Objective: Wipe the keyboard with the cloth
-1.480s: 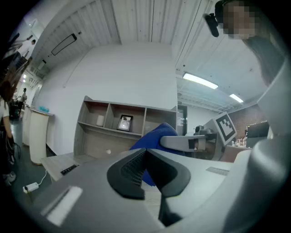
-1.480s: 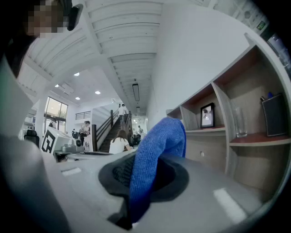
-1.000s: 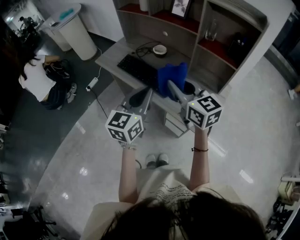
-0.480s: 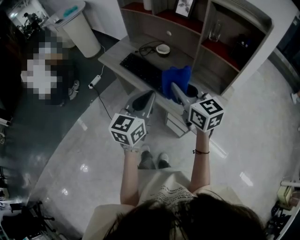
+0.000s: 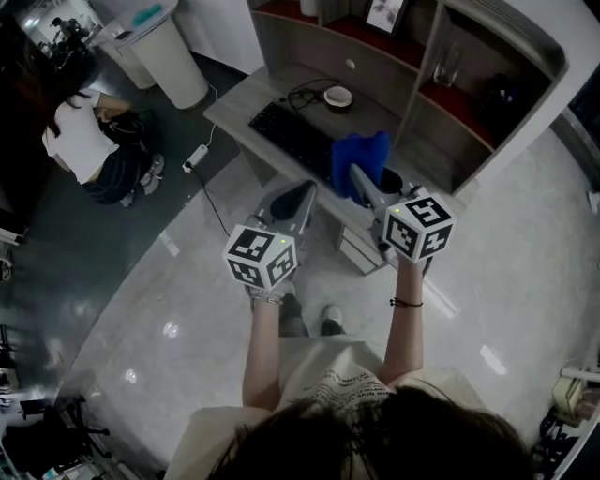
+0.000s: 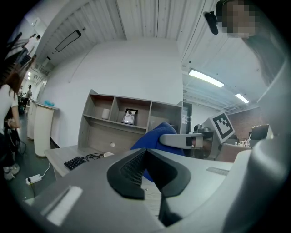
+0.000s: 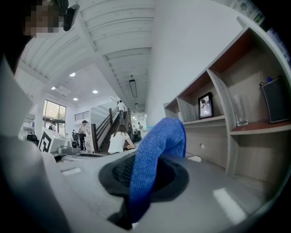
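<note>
The black keyboard (image 5: 292, 139) lies on a grey desk (image 5: 234, 108) ahead of me, and shows small at the left in the left gripper view (image 6: 75, 162). My right gripper (image 5: 359, 178) is shut on a blue cloth (image 5: 359, 161), held in the air just short of the desk's near edge. In the right gripper view the cloth (image 7: 159, 152) stands up out of the closed jaws (image 7: 145, 175). My left gripper (image 5: 302, 190) hangs beside it, to the left, shut with nothing between its pads (image 6: 145, 152). From there the cloth (image 6: 157, 135) is seen on the right.
A white round object (image 5: 337, 96) and cables lie behind the keyboard. Shelves above the desk hold a glass (image 5: 448, 66) and a picture frame (image 5: 386, 14). A white bin (image 5: 169, 47), a power strip (image 5: 197, 155) and a crouching person (image 5: 80, 141) are at the left.
The desk has slid down and to the right in the head view as the person steps toward it. Both grippers keep their pose, and the cloth stays held.
</note>
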A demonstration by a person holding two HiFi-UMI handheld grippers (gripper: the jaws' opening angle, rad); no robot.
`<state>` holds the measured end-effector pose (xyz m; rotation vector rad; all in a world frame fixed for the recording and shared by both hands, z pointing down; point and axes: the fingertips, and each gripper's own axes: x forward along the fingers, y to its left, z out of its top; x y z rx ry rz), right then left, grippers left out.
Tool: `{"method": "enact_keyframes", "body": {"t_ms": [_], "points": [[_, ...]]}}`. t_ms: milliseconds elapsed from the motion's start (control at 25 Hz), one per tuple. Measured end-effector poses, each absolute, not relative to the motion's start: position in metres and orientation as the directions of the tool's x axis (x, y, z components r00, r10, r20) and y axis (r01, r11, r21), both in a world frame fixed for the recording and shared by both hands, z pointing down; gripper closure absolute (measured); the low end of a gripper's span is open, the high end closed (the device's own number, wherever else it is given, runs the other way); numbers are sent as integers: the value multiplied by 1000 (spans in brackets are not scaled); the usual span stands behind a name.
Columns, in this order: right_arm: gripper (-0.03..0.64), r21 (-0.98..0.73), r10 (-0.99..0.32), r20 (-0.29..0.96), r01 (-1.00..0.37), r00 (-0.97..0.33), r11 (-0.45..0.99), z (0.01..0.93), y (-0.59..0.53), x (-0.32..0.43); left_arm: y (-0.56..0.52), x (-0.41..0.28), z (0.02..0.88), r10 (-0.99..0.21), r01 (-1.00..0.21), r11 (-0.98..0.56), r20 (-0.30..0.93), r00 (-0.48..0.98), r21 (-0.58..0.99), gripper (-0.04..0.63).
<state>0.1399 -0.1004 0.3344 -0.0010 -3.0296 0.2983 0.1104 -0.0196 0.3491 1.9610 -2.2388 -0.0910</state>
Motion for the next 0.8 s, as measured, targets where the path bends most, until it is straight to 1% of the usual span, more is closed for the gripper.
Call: {"method": "enact_keyframes", "body": {"t_ms": [400,800], "points": [[557,-212,2,110,-21,-994,977,340,-94,92,-14,61,355,-989,-978,128,94,-114,166,592],[557,-233,-55,147,-89,-988,968,358,-107,54,-31,18,364,-992,-981,67,115,-46,182,592]]}}
